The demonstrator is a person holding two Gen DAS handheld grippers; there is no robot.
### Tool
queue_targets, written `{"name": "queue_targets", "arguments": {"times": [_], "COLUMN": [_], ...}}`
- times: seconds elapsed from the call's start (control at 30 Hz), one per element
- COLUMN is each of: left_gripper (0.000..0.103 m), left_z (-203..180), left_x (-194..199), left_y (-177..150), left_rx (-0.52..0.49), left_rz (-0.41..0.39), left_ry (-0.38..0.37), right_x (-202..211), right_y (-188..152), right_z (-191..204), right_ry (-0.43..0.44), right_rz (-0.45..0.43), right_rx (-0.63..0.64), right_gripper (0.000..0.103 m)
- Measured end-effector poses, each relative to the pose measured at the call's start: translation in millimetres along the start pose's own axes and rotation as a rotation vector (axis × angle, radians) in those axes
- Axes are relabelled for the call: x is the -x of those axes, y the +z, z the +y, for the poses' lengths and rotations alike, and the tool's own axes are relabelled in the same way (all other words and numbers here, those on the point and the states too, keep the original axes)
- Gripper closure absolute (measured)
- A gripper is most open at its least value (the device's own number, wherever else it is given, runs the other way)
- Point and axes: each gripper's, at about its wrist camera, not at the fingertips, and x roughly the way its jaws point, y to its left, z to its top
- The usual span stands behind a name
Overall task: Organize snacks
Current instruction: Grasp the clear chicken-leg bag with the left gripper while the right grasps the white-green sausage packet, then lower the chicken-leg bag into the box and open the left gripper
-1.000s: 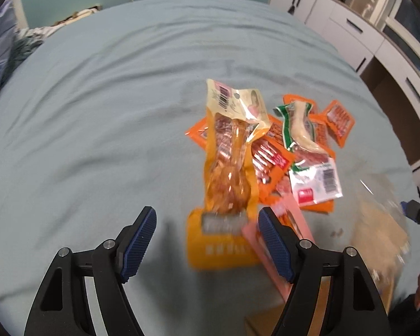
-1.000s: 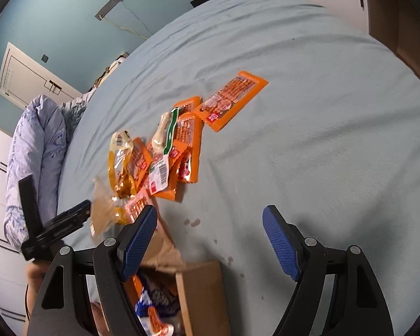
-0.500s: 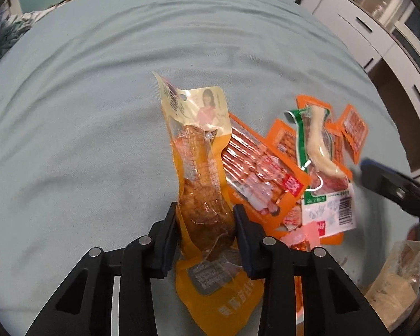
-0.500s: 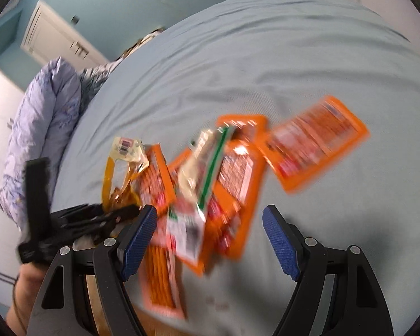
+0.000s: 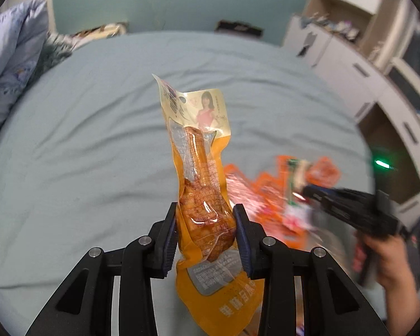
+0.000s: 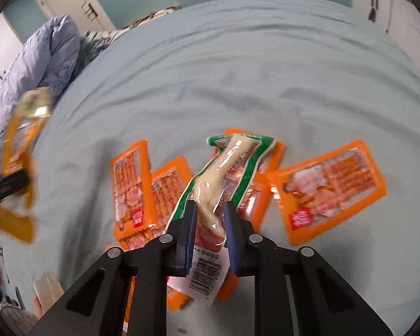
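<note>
Yellow pouch, left wrist view: drumstick pack [image 5: 203, 196] clamped in left tool [image 5: 205, 233], lifted clear of the bed [image 5: 84, 154], standing upright between the pads.
Left tool state: closed partway onto the pack's thick meaty bulge; both pads press on it.
Handling: slick film over a firm lump, floppy sealed ends. Judged light. The bulge is the right place to hold; the flat ends would fold or slip.
Same view, right side: right tool [image 5: 308, 189] blurred, reaching into the orange packets [image 5: 268, 196], a hand [image 5: 386, 254] behind it.
Right wrist view: right tool [image 6: 210, 221] jaws closing on the green-edged pack [image 6: 226, 173], which lies on top of the orange packets [image 6: 131, 184] on the bed [image 6: 238, 70].
Grip point: low on the pale meat, just above the barcode end. Pads look to be touching it.
Handling: glossy, soft, narrow. Could squirm sideways; take it across the thicker part.
Left edge: drumstick pack [image 6: 22, 151] seen raised, blurred.
</note>
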Motion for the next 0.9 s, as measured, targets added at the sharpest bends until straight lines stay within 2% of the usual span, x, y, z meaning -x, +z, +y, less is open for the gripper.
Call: {"name": "queue_targets", "arguments": {"times": [0.07,0.17,0.3,0.37,0.43,0.47,0.5,0.53,0.57,0.6,0.63,0.7,0.73,0.8,0.9], "left_gripper": [0.067,0.067,0.067,0.067,0.067,0.067,0.06,0.047,0.04,0.027,0.023,0.022,0.021,0.02,0.02], "left_z": [-15.3,-31.3,-53.7,-60.2,-70.1,-72.5,-73.1,-68.6,-65.4,-62.1,-67.2,-58.9,-57.0,-49.2,-35.4], "left_x": [32.9,61.8,70.3,59.8,37.8,32.5,28.8,30.3,32.4,39.8,44.3,61.4,63.6,65.4,56.0], "left_y": [-17.7,-55.1,-117.7,-140.7,-157.9,-159.2,-158.8,-157.7,-155.3,-152.3,-151.2,-145.0,-140.7,-132.0,-126.1], "left_rx": [-0.02,-0.028,-0.06,-0.083,-0.147,-0.162,-0.169,-0.161,-0.147,-0.129,-0.117,-0.105,-0.103,-0.082,-0.048], "left_rz": [-0.032,-0.034,0.053,0.119,0.197,0.21,0.212,0.211,0.2,0.168,0.134,0.039,0.019,-0.004,0.033], "left_ry": [-0.086,-0.21,-0.322,-0.312,-0.21,-0.173,-0.122,-0.106,-0.111,-0.133,-0.139,-0.112,-0.088,-0.051,-0.041], "right_x": [14.0,46.3,90.2,112.1,127.9,137.9,144.6,147.1,147.6,146.6,144.5,132.6,126.5,111.6,91.1], "right_y": [-1.9,-8.7,-25.6,-40.0,-51.4,-56.5,-62.5,-66.3,-76.7,-82.1,-88.4,-102.5,-107.3,-110.6,-101.7], "right_z": [-1.0,-3.4,2.5,6.8,11.3,10.5,11.2,8.9,1.7,-4.0,-11.1,-24.2,-28.3,-36.5,-44.6], "right_ry": [-0.005,-0.009,0.021,0.066,0.082,0.085,0.093,0.095,0.087,0.066,0.029,-0.039,-0.044,-0.011,0.037], "right_rz": [-0.047,-0.127,-0.201,-0.23,-0.244,-0.248,-0.249,-0.251,-0.26,-0.258,-0.245,-0.203,-0.189,-0.144,-0.105], "right_rx": [-0.013,-0.029,-0.055,-0.074,-0.072,-0.07,-0.081,-0.101,-0.144,-0.178,-0.209,-0.251,-0.261,-0.303,-0.371], "right_gripper": [0.095,0.103,0.103,0.103,0.103,0.103,0.103,0.103,0.103,0.1,0.094,0.044,0.036,0.034,0.034]}}
